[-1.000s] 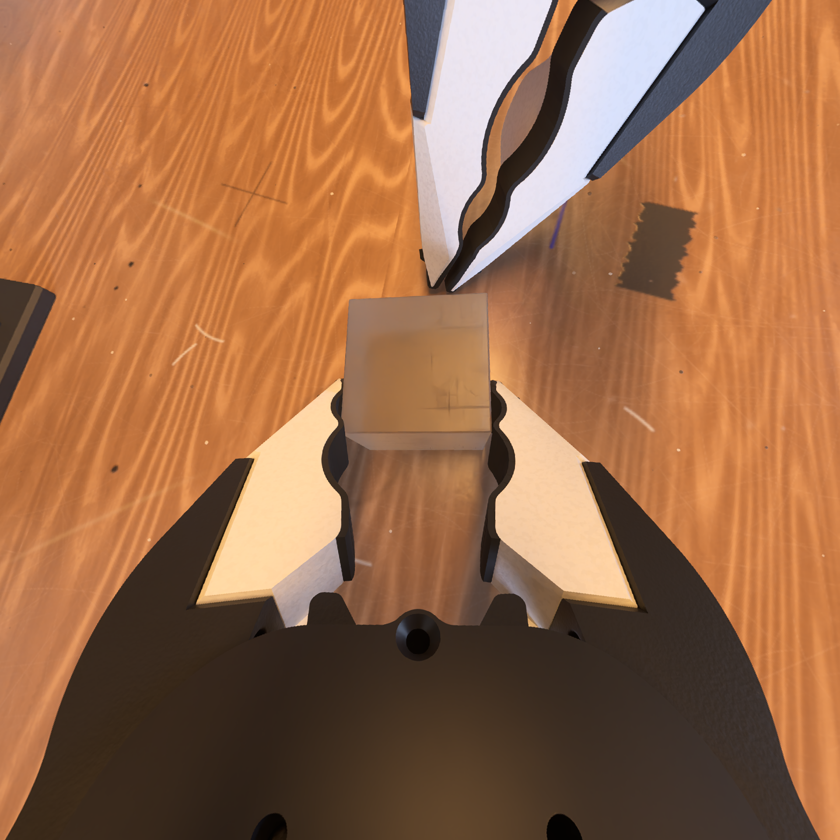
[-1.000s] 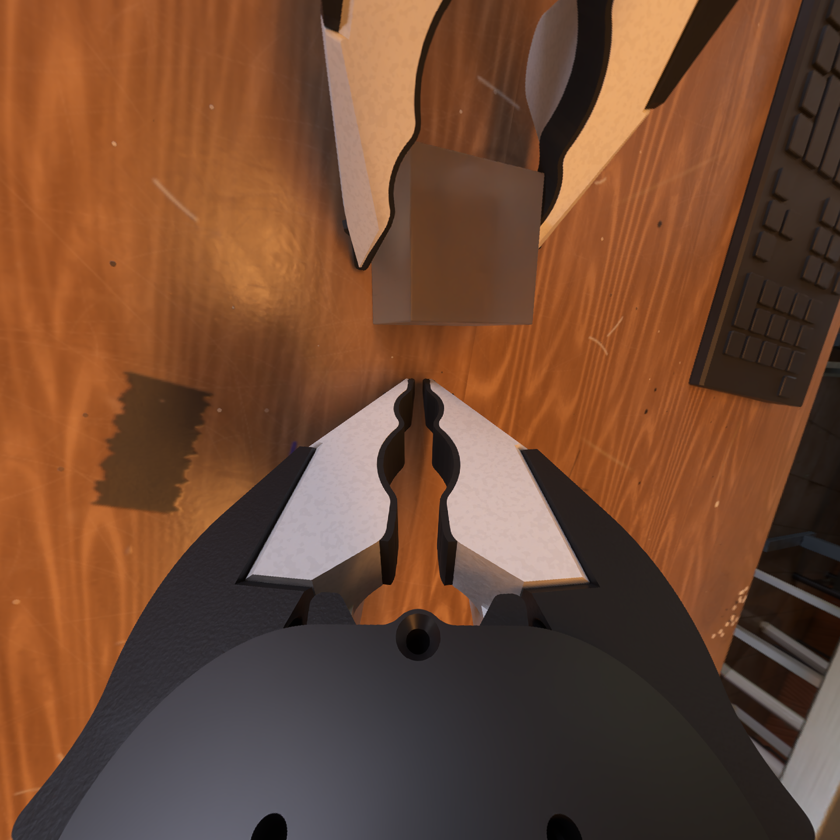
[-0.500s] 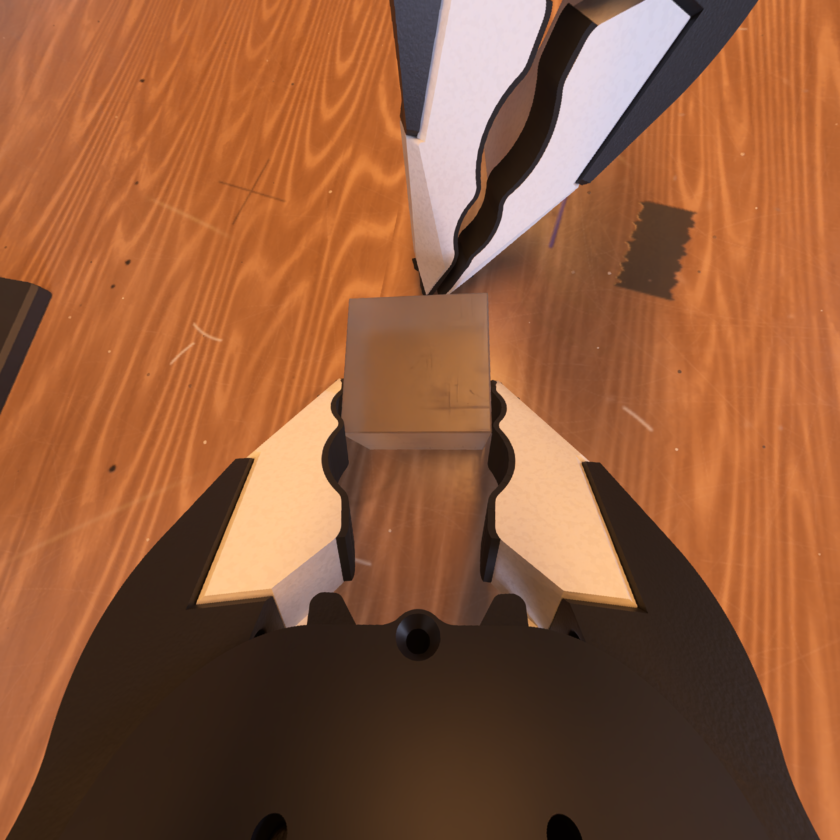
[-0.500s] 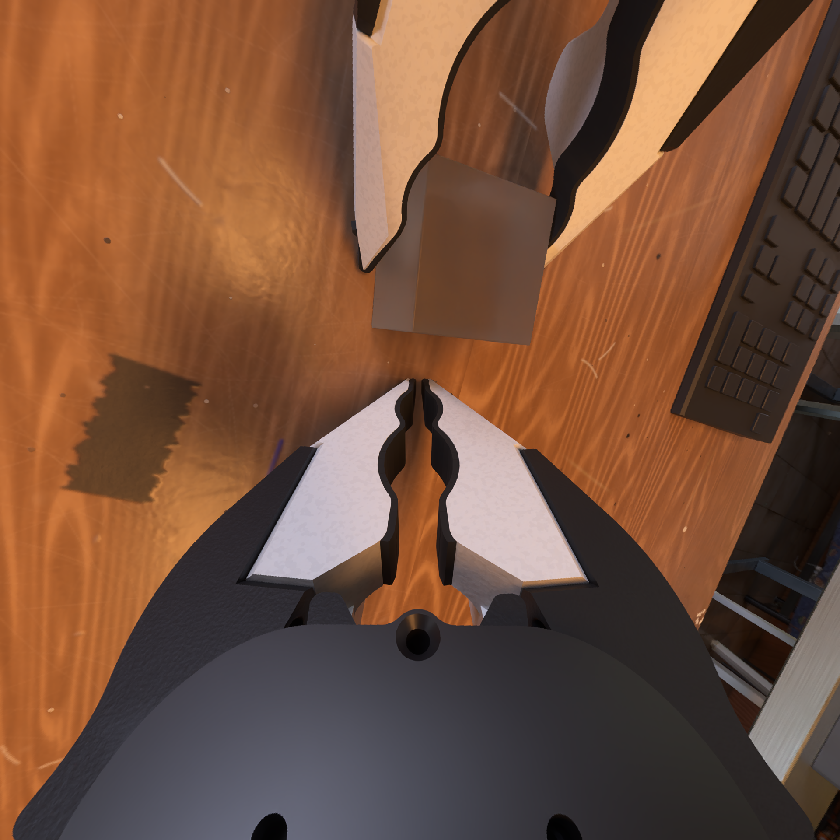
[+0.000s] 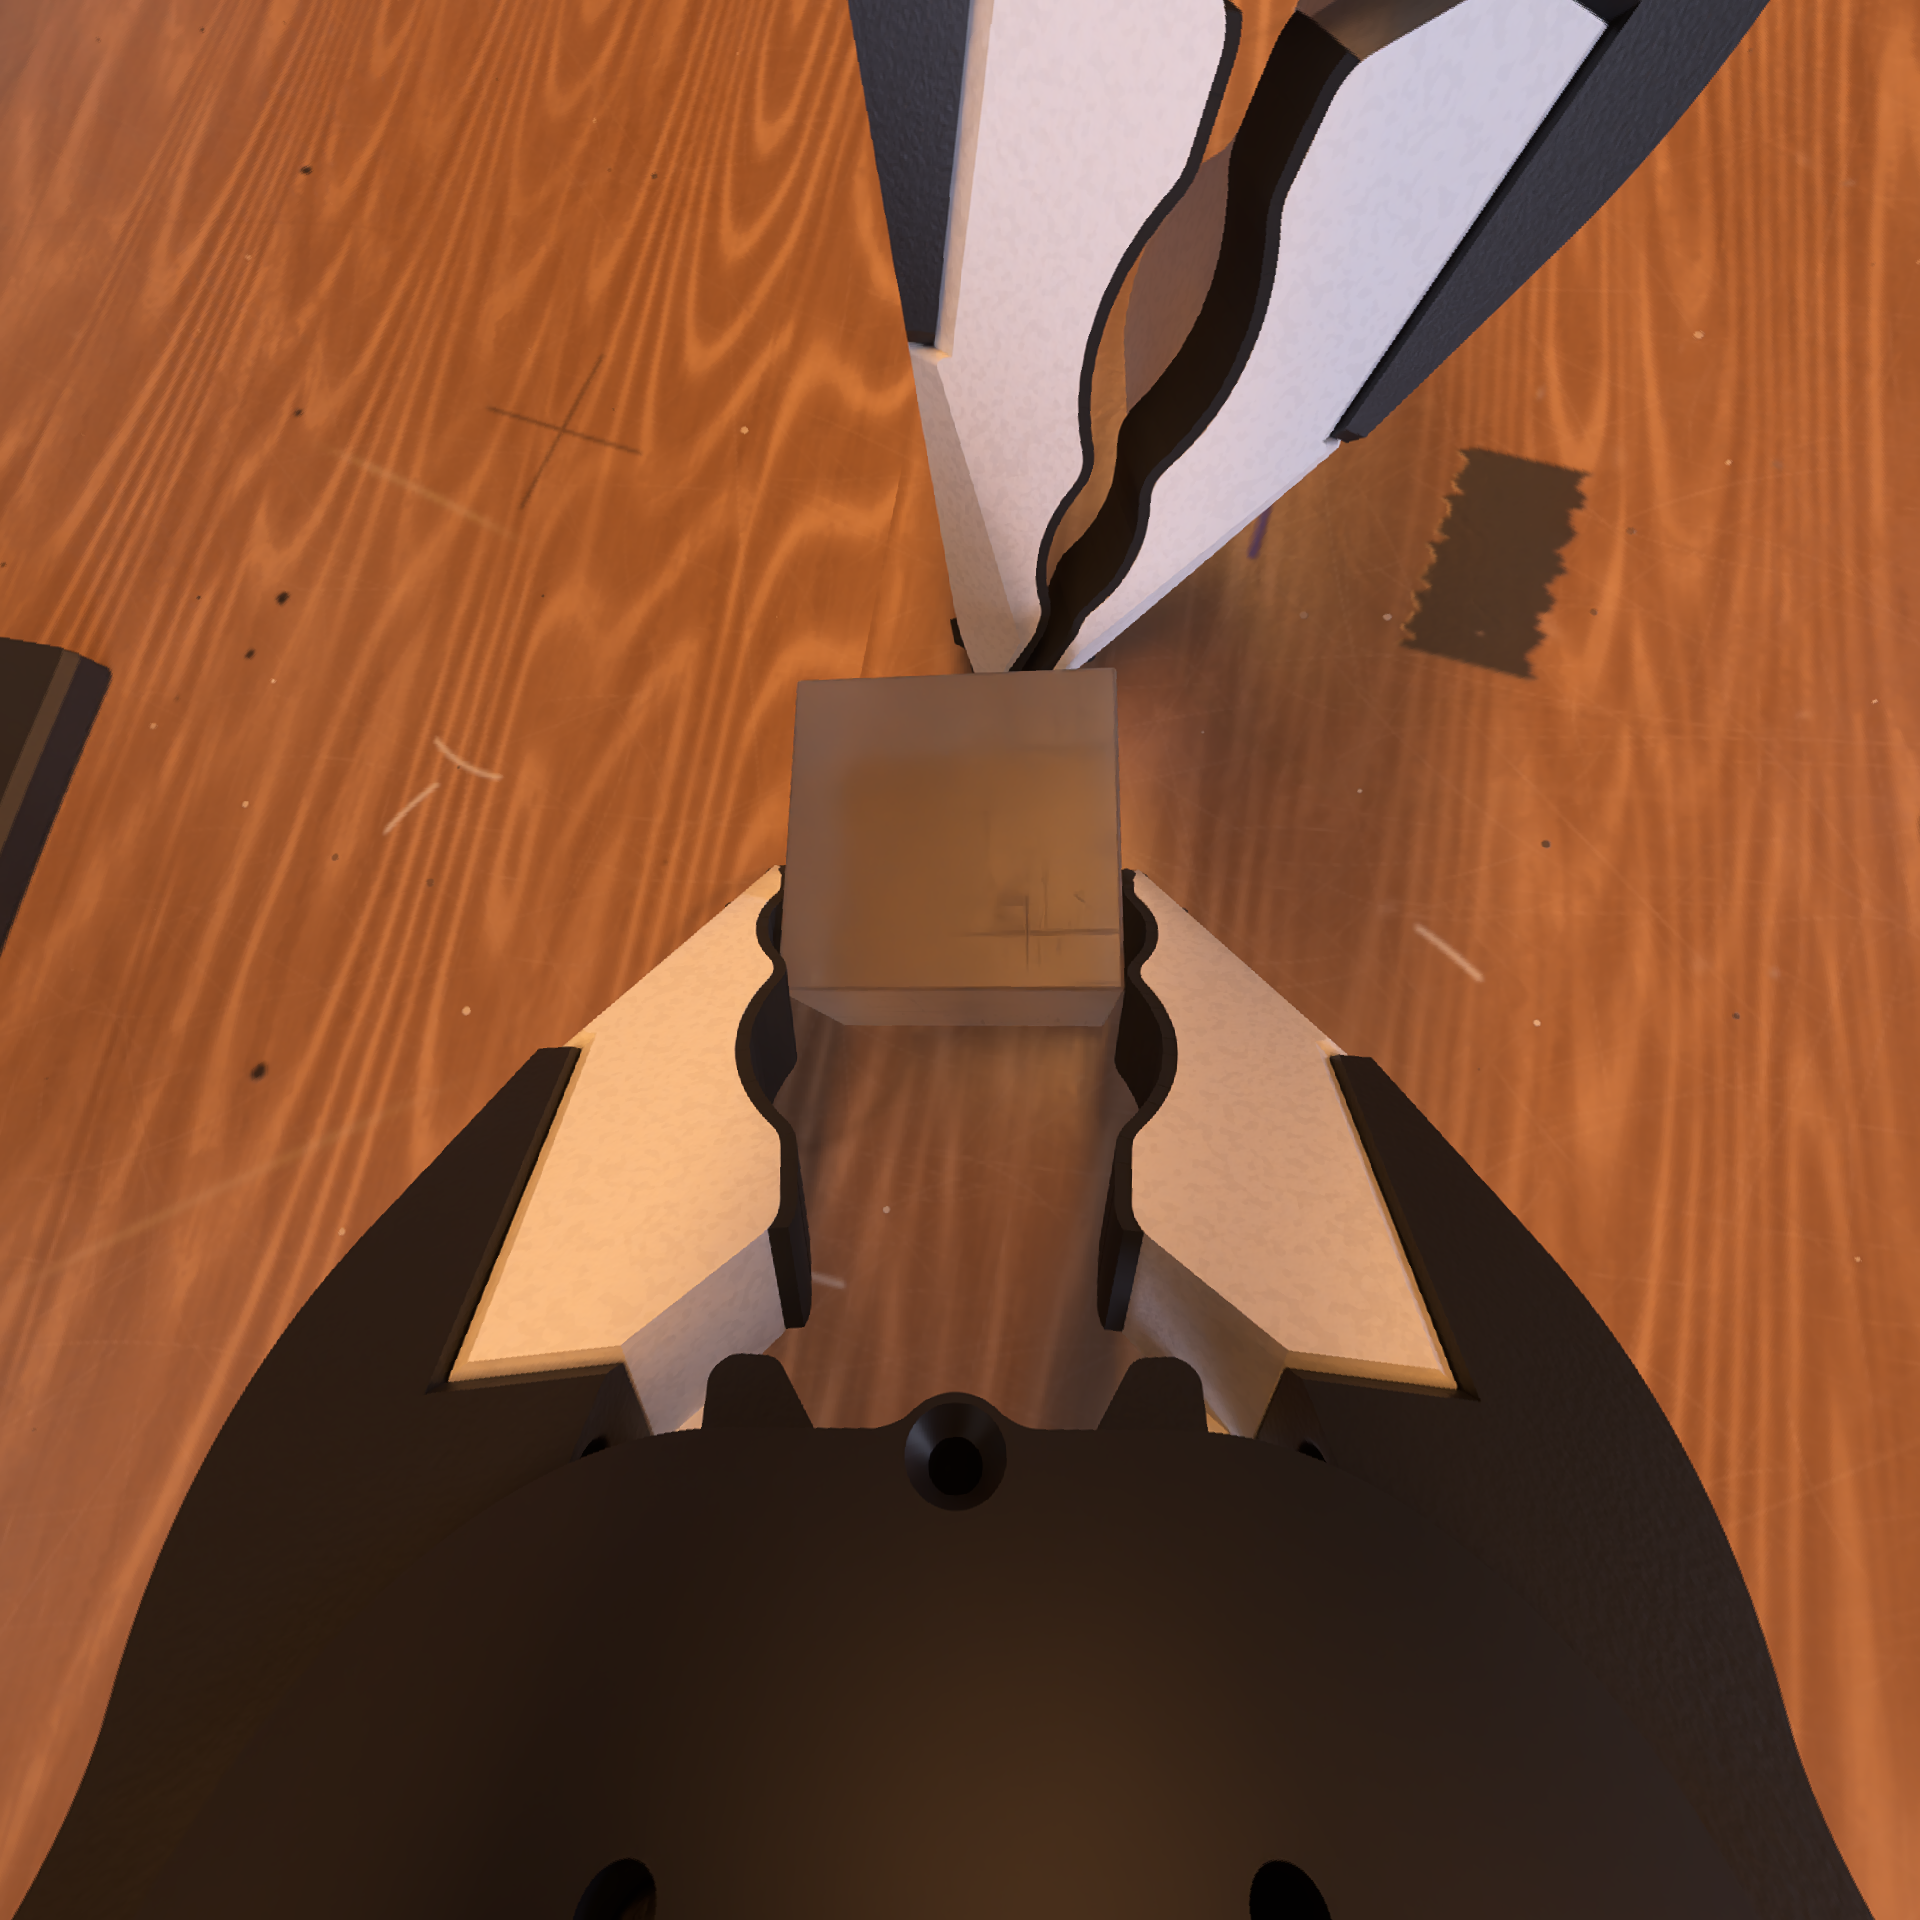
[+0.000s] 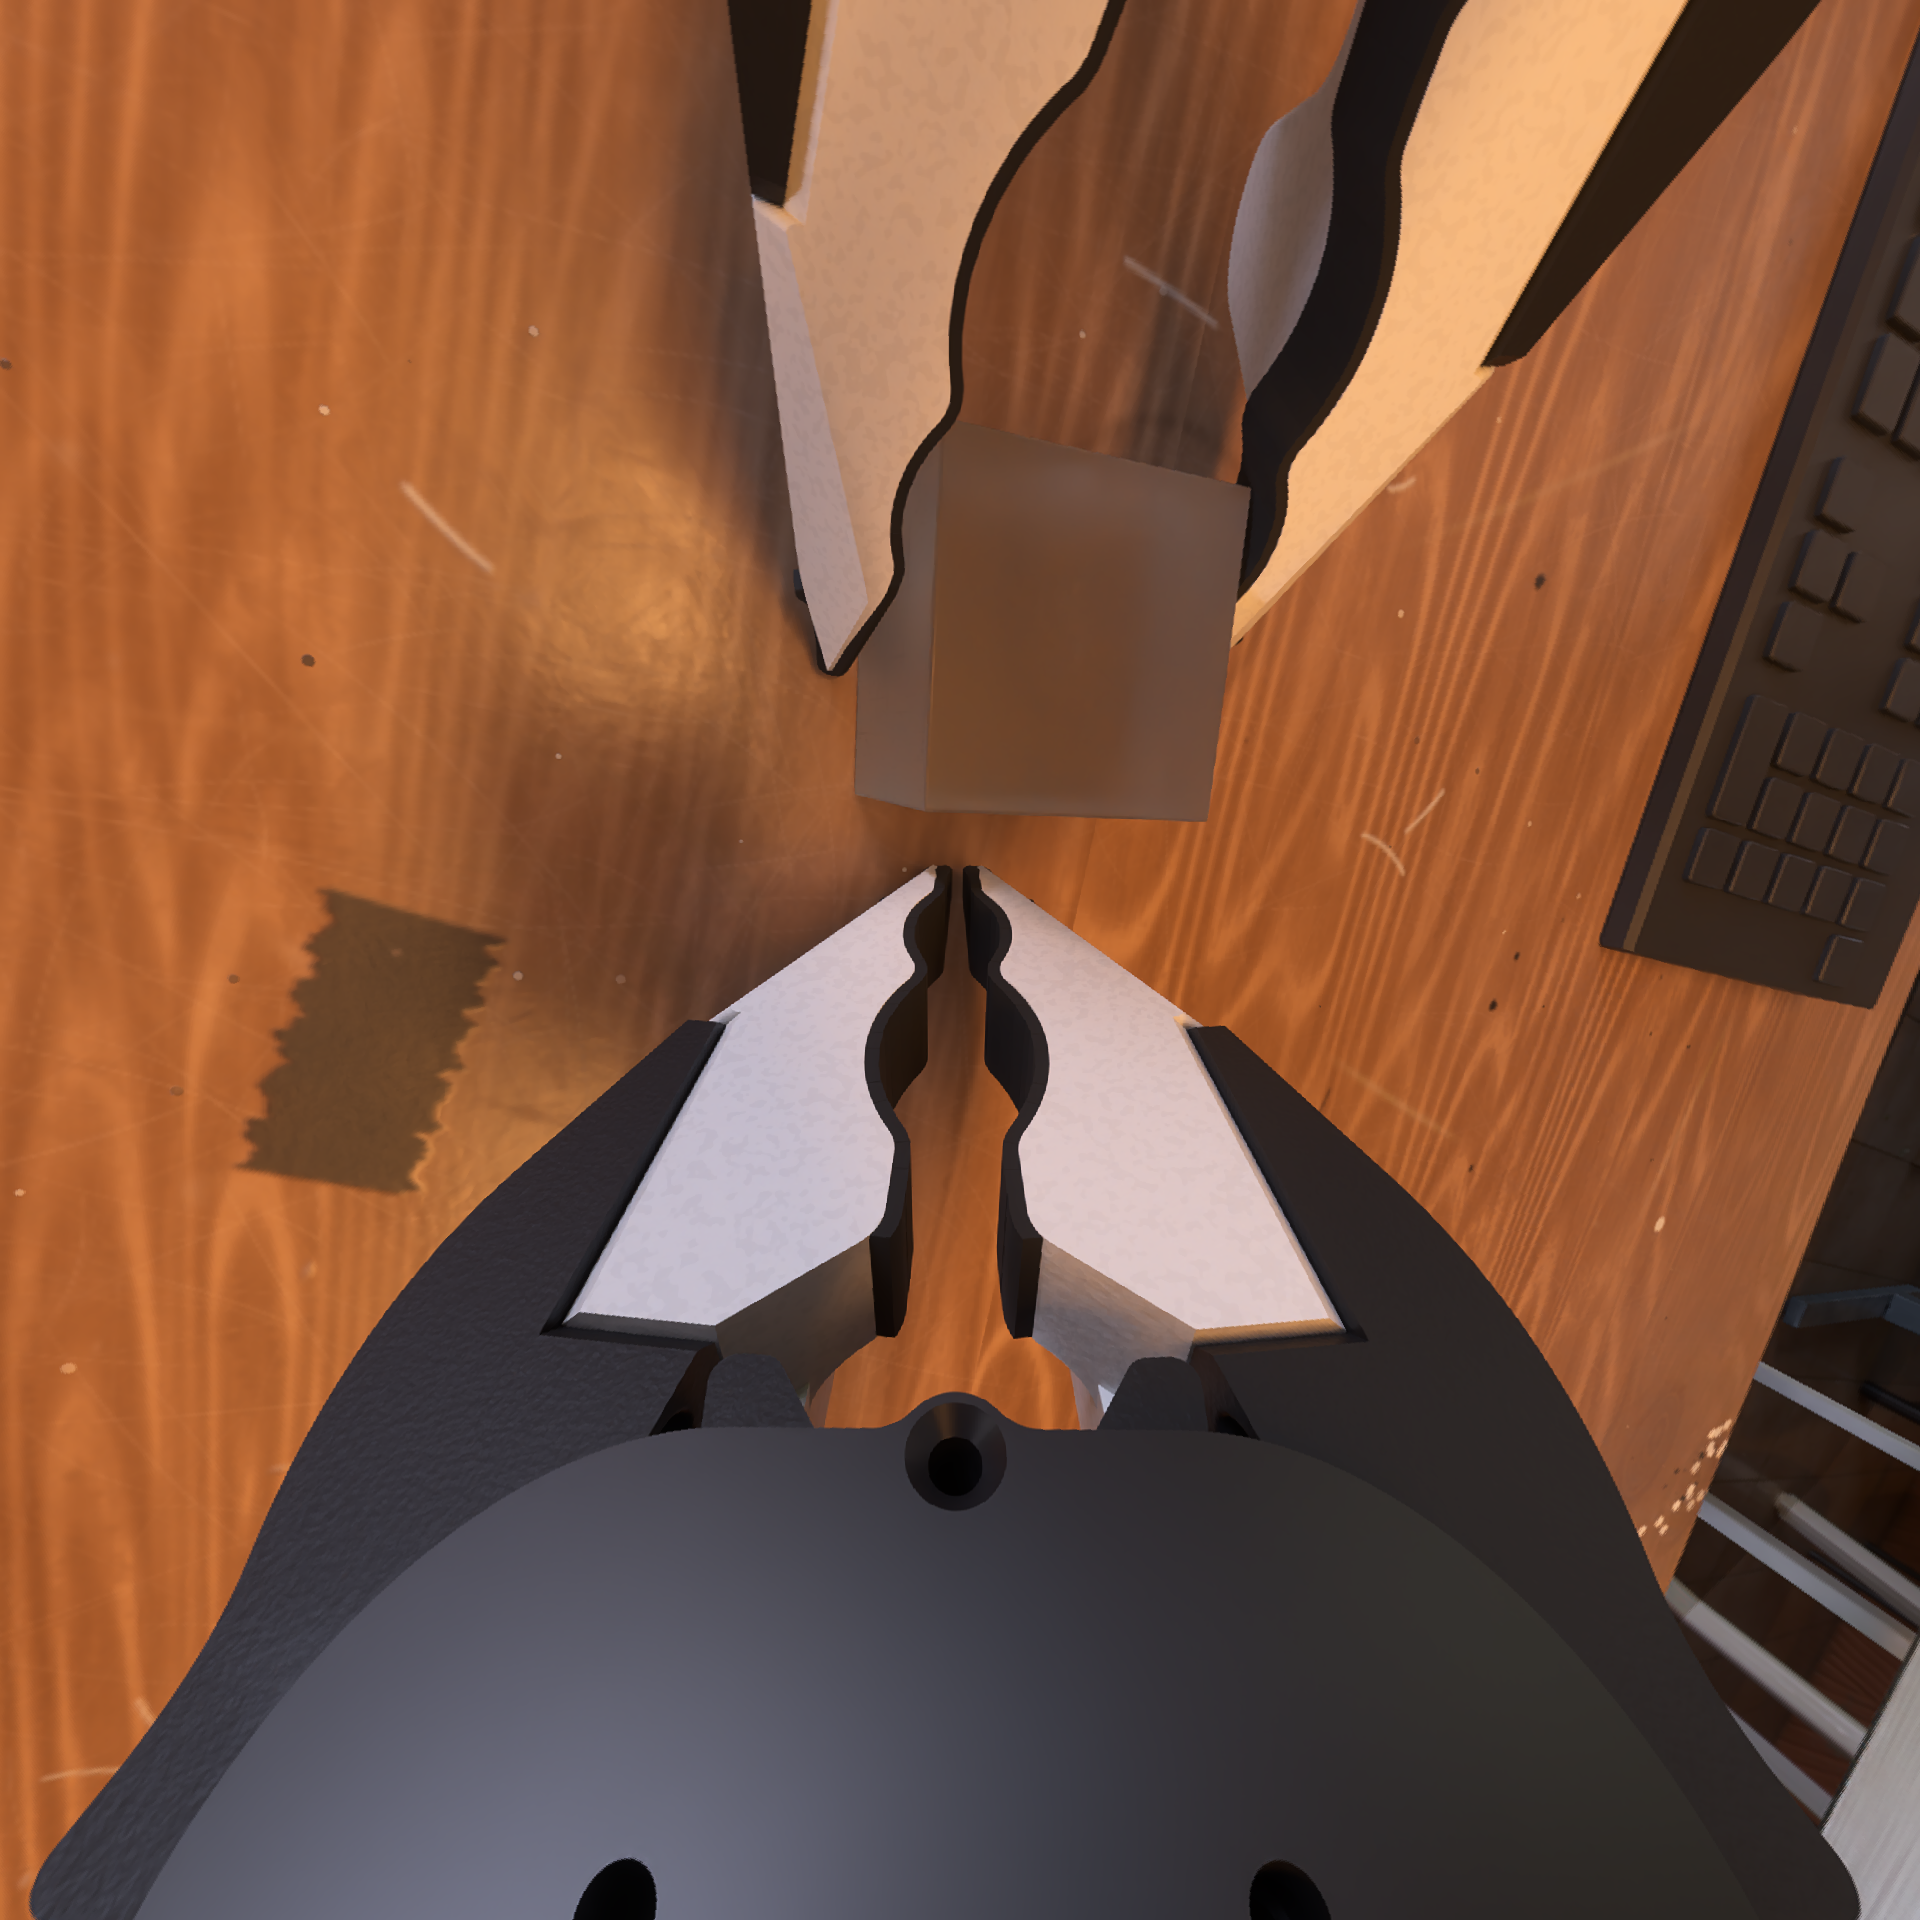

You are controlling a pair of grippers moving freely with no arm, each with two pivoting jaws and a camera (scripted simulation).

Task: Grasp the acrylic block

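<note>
Gripping acrylic block (image 5: 954, 852): left hand-held gripper (image 5: 951, 914); no writing visible.

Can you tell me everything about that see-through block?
The block is a cloudy, see-through cube with smooth faces, and the brown wood shows through it. It sits flat and upright on the table. The left gripper has its pale fingers pressed on two opposite sides.

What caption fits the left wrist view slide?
Left gripper clamps the acrylic block on the wooden table; shut right gripper points at it.
</note>
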